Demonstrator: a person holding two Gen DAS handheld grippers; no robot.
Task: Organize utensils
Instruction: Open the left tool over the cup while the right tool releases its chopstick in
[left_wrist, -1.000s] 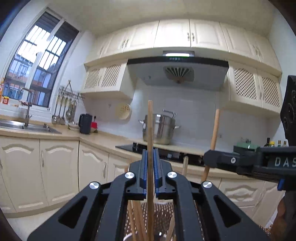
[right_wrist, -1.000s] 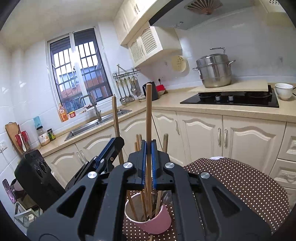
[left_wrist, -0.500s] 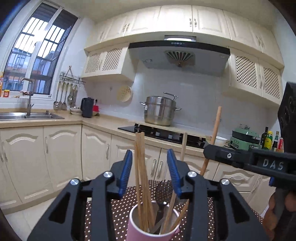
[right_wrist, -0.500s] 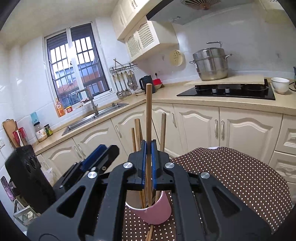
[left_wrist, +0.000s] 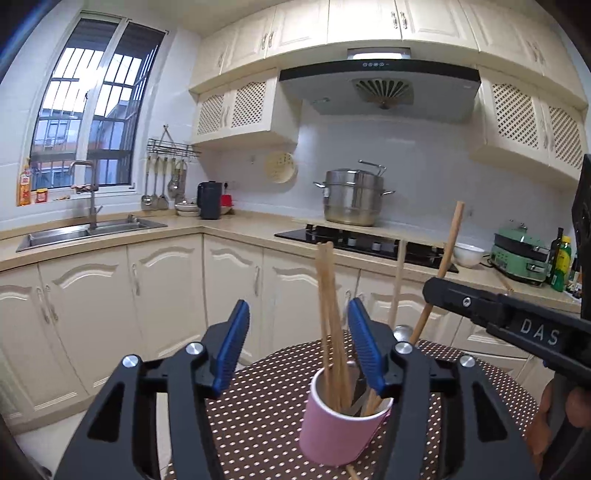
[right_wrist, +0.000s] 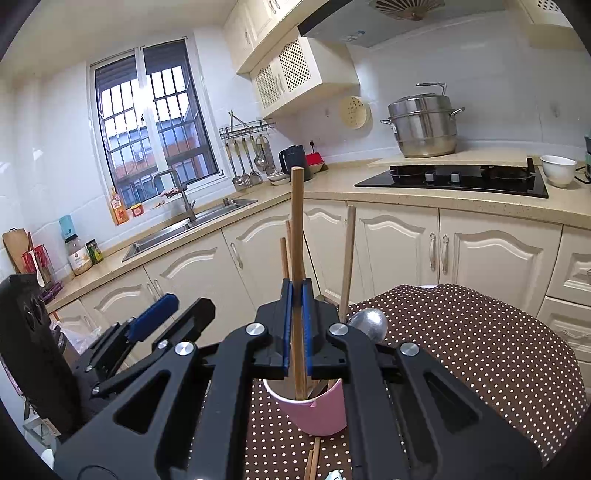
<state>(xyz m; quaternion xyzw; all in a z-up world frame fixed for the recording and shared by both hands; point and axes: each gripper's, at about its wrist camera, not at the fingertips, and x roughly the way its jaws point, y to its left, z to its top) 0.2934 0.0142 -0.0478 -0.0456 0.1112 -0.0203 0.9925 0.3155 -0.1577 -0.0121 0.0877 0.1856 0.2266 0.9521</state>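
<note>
Home kitchen, cream cabinets (left_wrist: 159, 295), steel sink (left_wrist: 88, 230) under window, range hood (left_wrist: 380, 88), steamer pot (left_wrist: 352, 201) on hob

From the left tool (left_wrist: 297, 349) we are looking close over the table's (left_wrist: 258, 413) near edge toward the stove wall. From the right tool (right_wrist: 296, 325) we are facing the window corner. Both views are sharing the pink cup (left_wrist: 341, 424) (right_wrist: 317, 410).

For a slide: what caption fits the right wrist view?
Right gripper lowers a clamped wooden chopstick into the pink cup on the dotted tablecloth.
</note>
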